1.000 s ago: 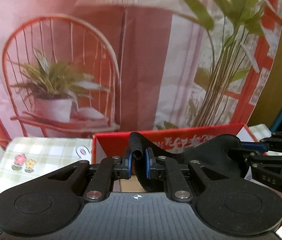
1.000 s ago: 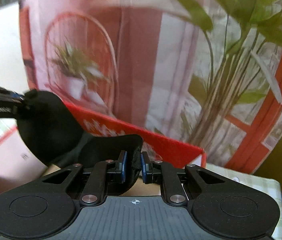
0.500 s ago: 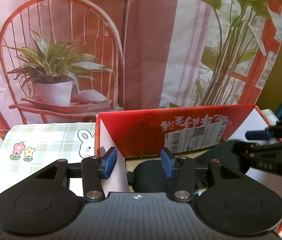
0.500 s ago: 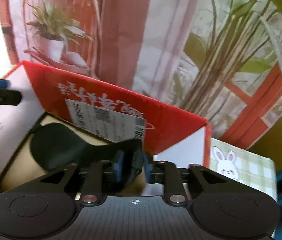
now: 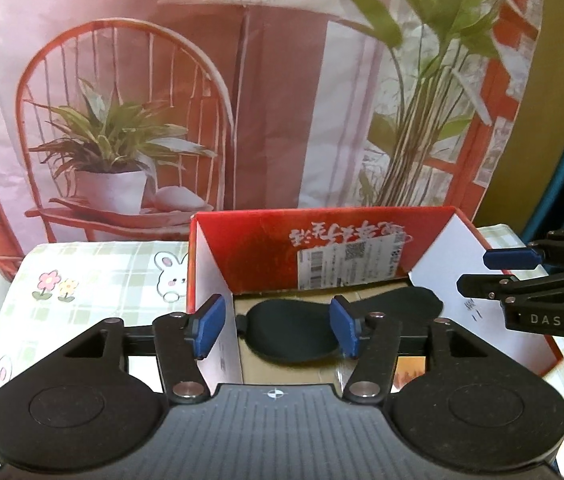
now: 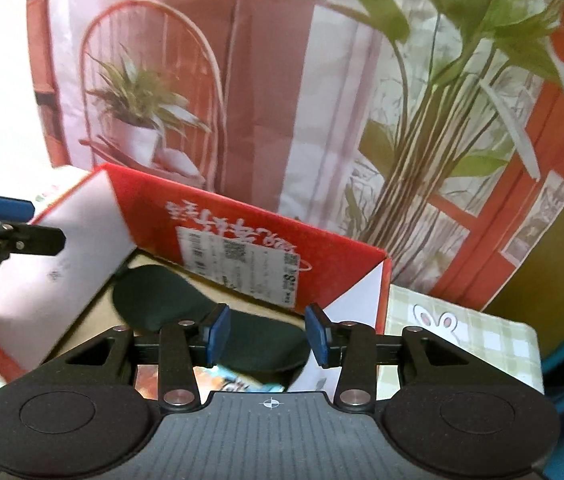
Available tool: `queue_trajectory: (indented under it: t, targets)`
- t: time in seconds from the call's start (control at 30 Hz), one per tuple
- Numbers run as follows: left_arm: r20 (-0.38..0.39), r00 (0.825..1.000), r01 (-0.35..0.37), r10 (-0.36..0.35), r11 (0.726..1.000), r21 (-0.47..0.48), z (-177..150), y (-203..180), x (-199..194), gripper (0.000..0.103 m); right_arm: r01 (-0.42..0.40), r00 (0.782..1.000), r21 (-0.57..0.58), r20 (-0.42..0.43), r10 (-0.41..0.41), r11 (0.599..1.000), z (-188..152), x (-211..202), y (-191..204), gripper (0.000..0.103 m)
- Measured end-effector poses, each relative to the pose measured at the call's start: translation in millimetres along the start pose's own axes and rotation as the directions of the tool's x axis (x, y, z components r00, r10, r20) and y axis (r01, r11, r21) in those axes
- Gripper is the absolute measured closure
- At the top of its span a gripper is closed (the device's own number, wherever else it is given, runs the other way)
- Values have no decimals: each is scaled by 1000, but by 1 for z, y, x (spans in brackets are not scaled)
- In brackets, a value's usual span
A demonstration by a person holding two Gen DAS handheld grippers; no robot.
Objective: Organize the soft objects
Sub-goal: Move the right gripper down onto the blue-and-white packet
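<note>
A black, soft fabric eye mask [image 5: 294,330] lies flat on the brown cardboard floor of an open red-and-white cardboard box [image 5: 265,256], its two rounded lobes spread across the width of the box and one end reaching toward the right-hand white flap. A white shipping label [image 5: 348,266] is stuck on the red back wall just above it.

The left hand-held gripper [image 5: 277,330] hovers over the near left part of the box with its blue pads [image 5: 207,326] standing well apart; its jaws have just been opening, and nothing is pinched between them, the mask only showing below in the gap. The right hand-held gripper [image 6: 267,334] hangs over the near right corner of the box, its blue pads likewise parted, narrower than the left pair. Its jaws have also just been opening, and the mask lies under them, released. From the left wrist view the right one's tips reach in from the right edge, above the white flap.

The box stands on a surface covered by a pale green checked cloth with bunny and flower prints [image 5: 93,288]. Behind it hangs a printed backdrop of an orange chair and potted plants [image 5: 129,128].
</note>
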State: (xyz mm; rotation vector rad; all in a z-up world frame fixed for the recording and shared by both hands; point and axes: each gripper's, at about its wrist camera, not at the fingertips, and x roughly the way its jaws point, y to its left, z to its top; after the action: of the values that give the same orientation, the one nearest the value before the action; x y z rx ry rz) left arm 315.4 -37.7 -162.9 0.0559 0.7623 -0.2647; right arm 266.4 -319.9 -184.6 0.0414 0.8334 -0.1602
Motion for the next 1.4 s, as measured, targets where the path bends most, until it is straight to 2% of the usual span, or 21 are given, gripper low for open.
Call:
queue_trajectory:
  t: [0.1, 0.27, 0.47, 0.63, 0.7, 0.77, 0.83, 0.93, 1.07, 1.3, 1.4]
  targets:
    - [13, 1000, -8, 8, 1000, -6, -11, -4, -18, 35, -40, 998, 22, 47, 39, 999, -13, -22, 3, 64]
    - [40, 999, -35, 36, 999, -41, -33, -12, -46, 12, -50, 993, 50, 114, 44, 998, -43, -49, 10, 55]
    - [36, 998, -52, 53, 998, -36, -64, -29, -82, 3, -72, 987, 71, 147, 61, 995, -84, -86, 19, 54]
    - [29, 999, -25, 27, 997, -68, -97, -37, -104, 0, -65, 986, 77, 161, 52, 995, -130, -112, 30, 48]
    - [20, 1000, -8, 10, 994, -113, -112, -38, -107, 0, -71, 982, 79, 181, 56, 994, -150, -124, 36, 35]
    - [7, 1000, 4, -3, 988, -153, -128, -38, -109, 0, -61, 975, 81, 218, 42, 995, -168, -138, 41, 12]
    - [12, 1000, 6, -4, 988, -156, -139, -42, -113, 0, -30, 966, 84, 258, 7, 996, -184, -152, 46, 1]
    - [34, 999, 0, 4, 994, -106, -153, -54, -122, 0, -34, 956, 119, 294, -2, 992, -202, -171, 46, 0]
    - [47, 999, 6, -4, 999, -40, -168, -71, -131, 0, -71, 961, 215, 276, 9, 974, -225, -179, 39, 0]
    - [-33, 999, 29, -29, 1000, -6, -186, -83, -115, 0, 17, 968, 213, 242, -69, 977, -251, -170, 53, 0]
    - [-60, 995, 74, -76, 997, -25, -190, -82, -107, 0, 30, 963, 197, 258, -82, 980, -258, -167, 59, 0]
